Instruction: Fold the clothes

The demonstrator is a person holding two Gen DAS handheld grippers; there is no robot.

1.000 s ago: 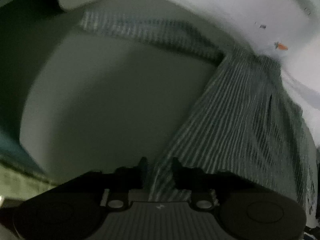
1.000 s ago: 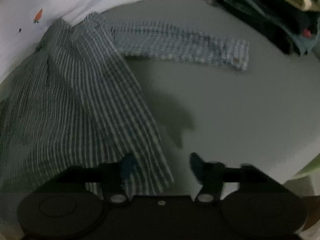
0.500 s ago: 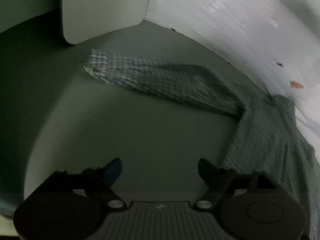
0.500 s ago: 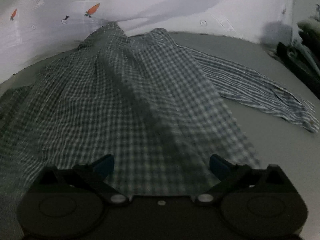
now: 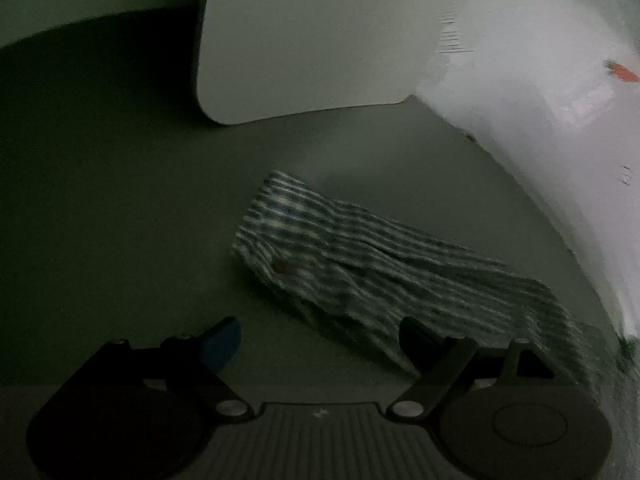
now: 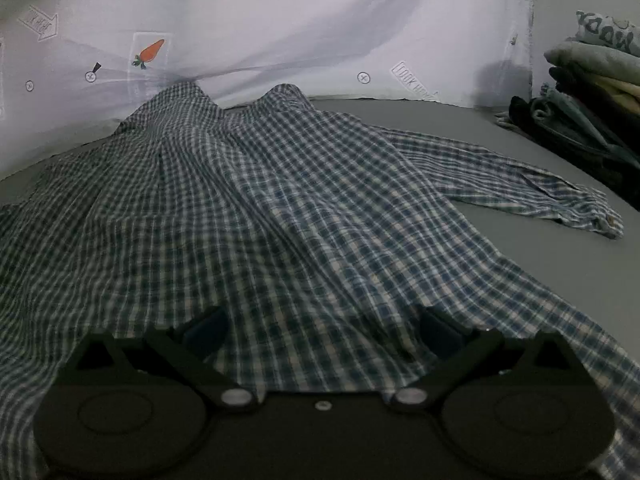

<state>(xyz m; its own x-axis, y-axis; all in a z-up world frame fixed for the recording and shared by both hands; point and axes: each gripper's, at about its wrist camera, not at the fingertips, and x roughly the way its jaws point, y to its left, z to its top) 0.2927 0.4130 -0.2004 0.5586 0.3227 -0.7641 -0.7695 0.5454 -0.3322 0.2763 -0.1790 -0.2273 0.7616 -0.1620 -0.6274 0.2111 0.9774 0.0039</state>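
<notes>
Grey surface point(image 6: 500, 136): checked shirt point(image 6: 280, 200) centre; right gripper point(image 6: 324, 330) wide, empty; left gripper point(image 5: 320, 340) opening, empty, beside sleeve point(image 5: 360, 256).

Woven checked cloth shirt point(image 6: 280, 200), matt grey bedsheet point(image 6: 500, 140), matt black plastic claws.

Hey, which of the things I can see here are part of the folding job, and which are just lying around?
Part of the job:
- checked shirt, spread flat on the grey surface
- its sleeve, stretched out sideways
- left tongs, opening, nothing between them
- right tongs, open over the hem

Just lying about:
- stack of folded clothes
- carrot-print sheet
</notes>
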